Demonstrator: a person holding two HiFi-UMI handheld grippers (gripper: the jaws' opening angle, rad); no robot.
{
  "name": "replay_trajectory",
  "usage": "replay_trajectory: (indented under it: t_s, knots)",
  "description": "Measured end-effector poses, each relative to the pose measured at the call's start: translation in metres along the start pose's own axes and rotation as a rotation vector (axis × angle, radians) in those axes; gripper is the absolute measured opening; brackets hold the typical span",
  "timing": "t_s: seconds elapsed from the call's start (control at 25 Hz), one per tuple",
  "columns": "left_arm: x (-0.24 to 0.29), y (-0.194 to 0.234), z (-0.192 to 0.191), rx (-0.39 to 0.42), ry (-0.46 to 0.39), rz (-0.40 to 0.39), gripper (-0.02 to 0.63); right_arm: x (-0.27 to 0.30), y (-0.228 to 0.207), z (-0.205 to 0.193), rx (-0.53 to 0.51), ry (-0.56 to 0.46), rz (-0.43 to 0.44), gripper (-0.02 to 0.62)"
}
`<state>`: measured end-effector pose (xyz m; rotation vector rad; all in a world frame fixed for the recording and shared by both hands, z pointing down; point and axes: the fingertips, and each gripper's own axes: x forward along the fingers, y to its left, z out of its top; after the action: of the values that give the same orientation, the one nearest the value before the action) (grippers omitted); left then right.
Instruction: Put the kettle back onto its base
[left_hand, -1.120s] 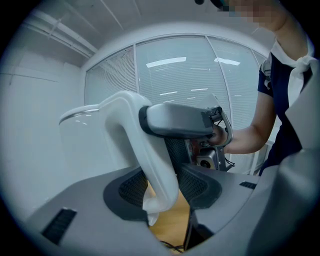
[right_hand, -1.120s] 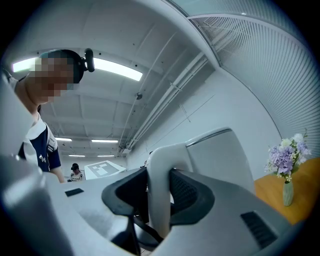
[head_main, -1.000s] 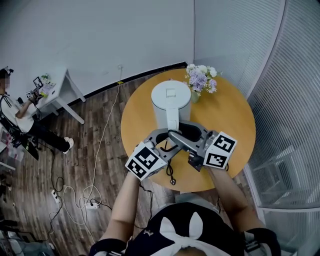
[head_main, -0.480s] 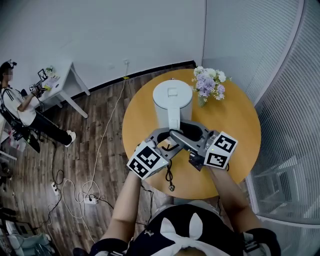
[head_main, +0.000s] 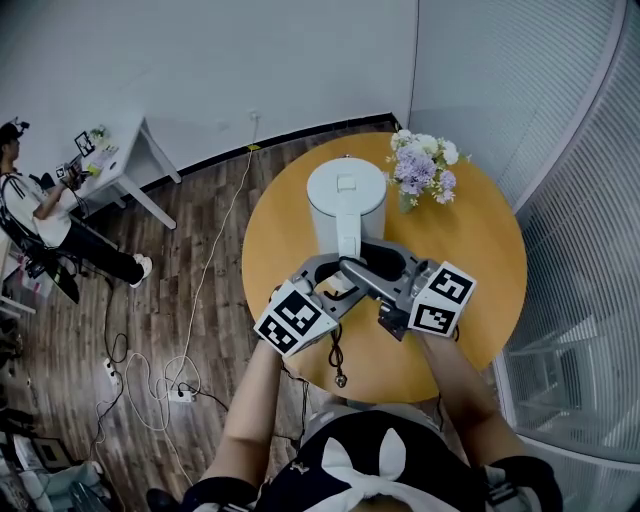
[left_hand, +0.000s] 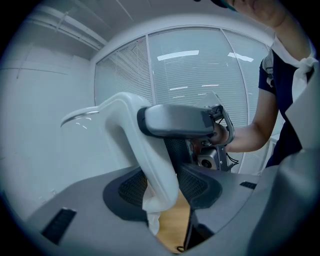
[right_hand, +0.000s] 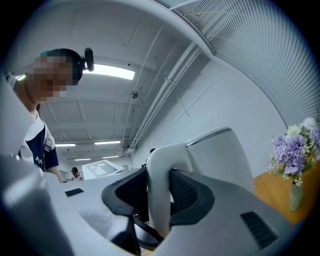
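Gripping white kettle (head_main: 345, 192) by its handle (head_main: 350, 236) with left gripper (left_hand: 163, 188) and right gripper (right_hand: 159, 193), both clamped tight, frame centre over round wooden table (head_main: 268, 245). Noting flower vase (head_main: 424, 168) crowding kettle's right, black cord (head_main: 337, 353) dangling below.

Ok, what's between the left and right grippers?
The kettle's handle. The left gripper and right gripper clamp it from opposite sides, clearest in both gripper views.

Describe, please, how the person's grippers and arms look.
Left gripper and right gripper are grey, with jaws lined in dark mesh; each bears a white cube with black square markers. A black cable dangles under the left. Arms bare; dark top, white trim.
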<state>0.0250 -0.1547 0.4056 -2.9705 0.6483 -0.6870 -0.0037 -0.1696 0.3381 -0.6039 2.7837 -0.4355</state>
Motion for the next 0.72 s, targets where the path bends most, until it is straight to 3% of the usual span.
replay_trajectory:
  t_s: [0.72]
  knots:
    - [0.021,0.016,-0.025,-0.044,0.036,0.019,0.202,0.004,-0.031,-0.021,0.046,0.009,0.005,0.150]
